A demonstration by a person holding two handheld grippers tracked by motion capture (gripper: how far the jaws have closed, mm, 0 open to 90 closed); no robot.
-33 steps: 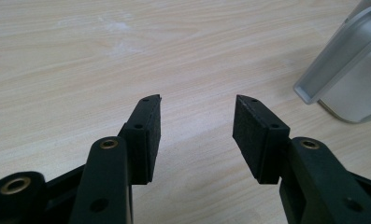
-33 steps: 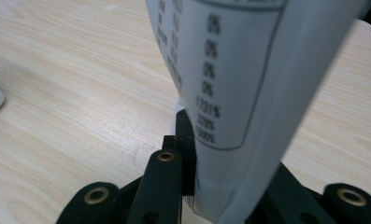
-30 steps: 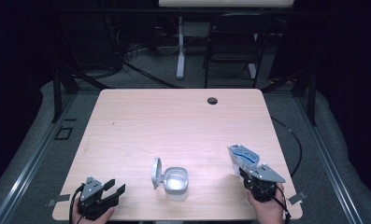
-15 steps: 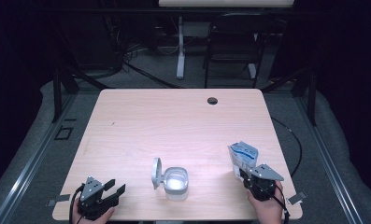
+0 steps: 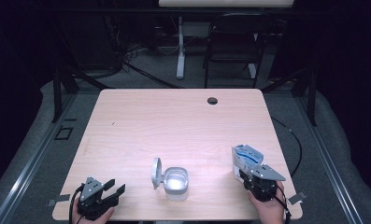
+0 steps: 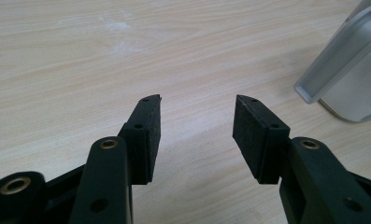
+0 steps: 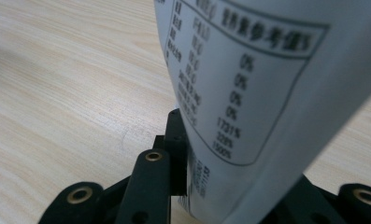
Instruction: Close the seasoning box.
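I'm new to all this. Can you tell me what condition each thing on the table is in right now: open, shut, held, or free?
Container: standing on the table, open.
Lid: flipped up at the container's left side.
Packet: clamped in the right gripper, printed table facing its camera.
Left gripper: open, holding nothing.
Right gripper: shut on the packet.

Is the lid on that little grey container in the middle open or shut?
Open. The container has its hinged lid swung up on its left side in the high view, leaving the pale inside exposed; what it holds cannot be told.
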